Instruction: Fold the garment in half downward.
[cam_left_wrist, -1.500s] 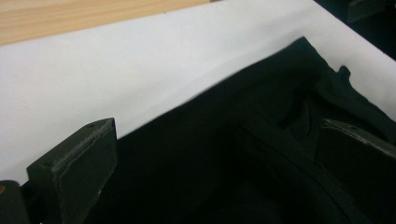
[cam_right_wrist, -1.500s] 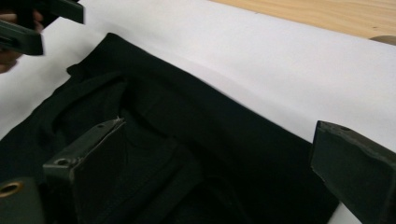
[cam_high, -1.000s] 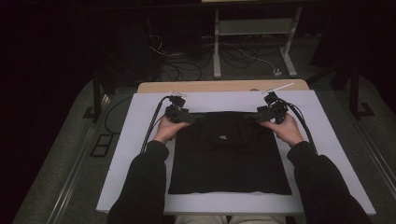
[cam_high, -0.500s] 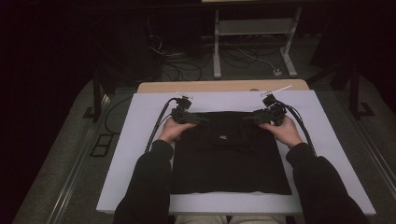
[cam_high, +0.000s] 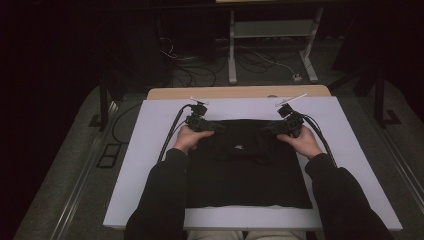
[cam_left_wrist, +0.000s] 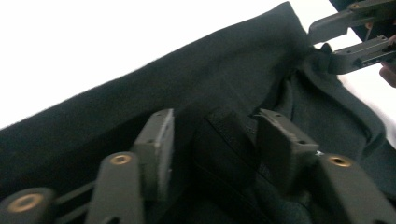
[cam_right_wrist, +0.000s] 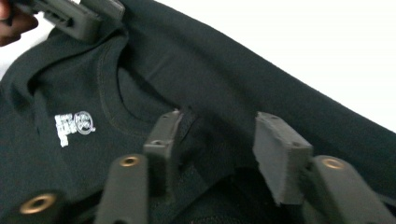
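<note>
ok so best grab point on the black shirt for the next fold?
Probably the far folded edge of the black shirt, one gripper at each side of the collar. That edge is a thick doubled ridge a jaw can straddle. Come in low from the near side, jaws pointing away. The left gripper and right gripper already bracket fabric there and have just been closing, pads not clearly pressing.

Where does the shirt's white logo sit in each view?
High view: white logo at the middle of the black shirt, between the two grippers.
Left gripper view: none that I can make out on the dark cloth.
Right gripper view: logo at left, below the collar.
Shared landmark: the shirt's far edge against the white table.
</note>
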